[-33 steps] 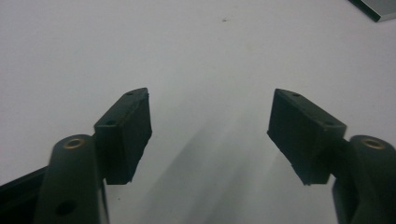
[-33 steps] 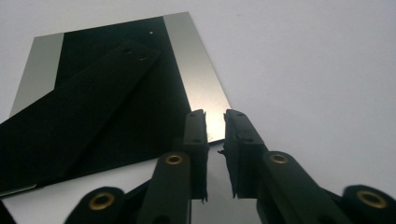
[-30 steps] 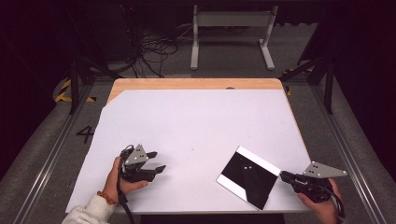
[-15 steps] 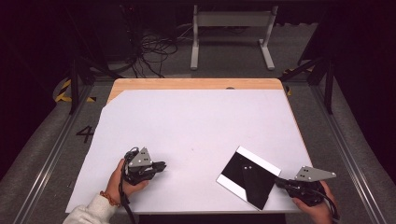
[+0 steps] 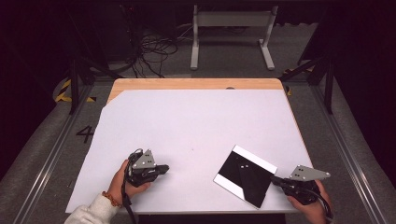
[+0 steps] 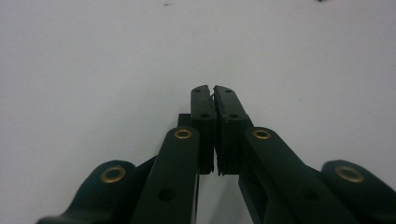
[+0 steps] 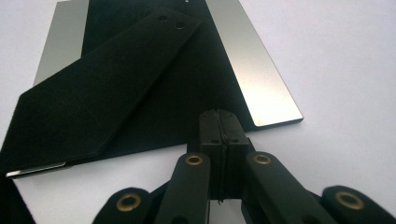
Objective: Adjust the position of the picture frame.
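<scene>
1. Grippers first: left gripper (image 5: pixel 164 168) low on the table's near-left, jaws pressed together on nothing, tips aimed right across the sheet; right gripper (image 5: pixel 275 178) at the near-right corner, jaws likewise closed and empty, tips just beside the plate's near-right edge.
2. Largest: wooden table (image 5: pixel 196 83) under a white sheet (image 5: pixel 196 126), bare wood strip along the far edge.
3. Next down: mirror-like dark plate (image 5: pixel 245 175) flat on the sheet, near-right, turned diagonally, bright strip along its far-right edge.
4. On the plate: black felt strip (image 7: pixel 107 79), long axis diagonal, two-holed end pointing away in the right gripper view.
5. Since a second ago: left hand (image 5: pixel 125 179) drawn back toward the near edge, right hand (image 5: pixel 310 205) dropped lower; plate unmoved.
</scene>
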Motion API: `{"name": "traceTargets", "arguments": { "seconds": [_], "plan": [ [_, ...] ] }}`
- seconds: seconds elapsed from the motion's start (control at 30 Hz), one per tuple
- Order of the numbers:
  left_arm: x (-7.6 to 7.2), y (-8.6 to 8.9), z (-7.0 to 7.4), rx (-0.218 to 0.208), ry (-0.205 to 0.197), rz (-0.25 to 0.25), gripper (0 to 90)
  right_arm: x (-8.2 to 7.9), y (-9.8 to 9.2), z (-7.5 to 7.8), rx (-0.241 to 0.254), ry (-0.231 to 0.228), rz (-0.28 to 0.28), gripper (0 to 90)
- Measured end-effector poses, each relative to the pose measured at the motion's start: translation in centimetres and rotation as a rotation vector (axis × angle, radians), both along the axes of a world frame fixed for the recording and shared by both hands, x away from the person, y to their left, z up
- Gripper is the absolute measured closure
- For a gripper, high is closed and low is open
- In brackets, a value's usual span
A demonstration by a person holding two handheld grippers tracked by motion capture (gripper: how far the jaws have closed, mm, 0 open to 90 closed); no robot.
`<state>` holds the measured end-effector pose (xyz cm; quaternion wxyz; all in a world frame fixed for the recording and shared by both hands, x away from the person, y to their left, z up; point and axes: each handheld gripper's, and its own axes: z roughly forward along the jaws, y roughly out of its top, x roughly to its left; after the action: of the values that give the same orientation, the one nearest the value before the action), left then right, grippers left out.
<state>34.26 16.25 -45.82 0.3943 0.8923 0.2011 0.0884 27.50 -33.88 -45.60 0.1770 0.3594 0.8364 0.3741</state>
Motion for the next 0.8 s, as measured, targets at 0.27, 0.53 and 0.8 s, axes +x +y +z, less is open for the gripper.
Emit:
{"name": "traceTargets", "arguments": {
  "seconds": [0.27,0.53,0.8],
  "plan": [
    [0.0,-0.8,0.0,0.009,0.000,-0.014,89.4,0.5,0.8,0.0,-0.008,-0.003,-0.006,90.0],
    [0.2,-1.8,-0.1,0.008,0.011,-0.039,89.9,1.1,1.9,0.0,-0.007,0.000,-0.011,90.0],
    [0.7,-3.6,-0.1,0.023,0.010,-0.074,89.9,1.6,3.5,0.0,-0.031,-0.009,-0.001,90.0]
  ]
}}
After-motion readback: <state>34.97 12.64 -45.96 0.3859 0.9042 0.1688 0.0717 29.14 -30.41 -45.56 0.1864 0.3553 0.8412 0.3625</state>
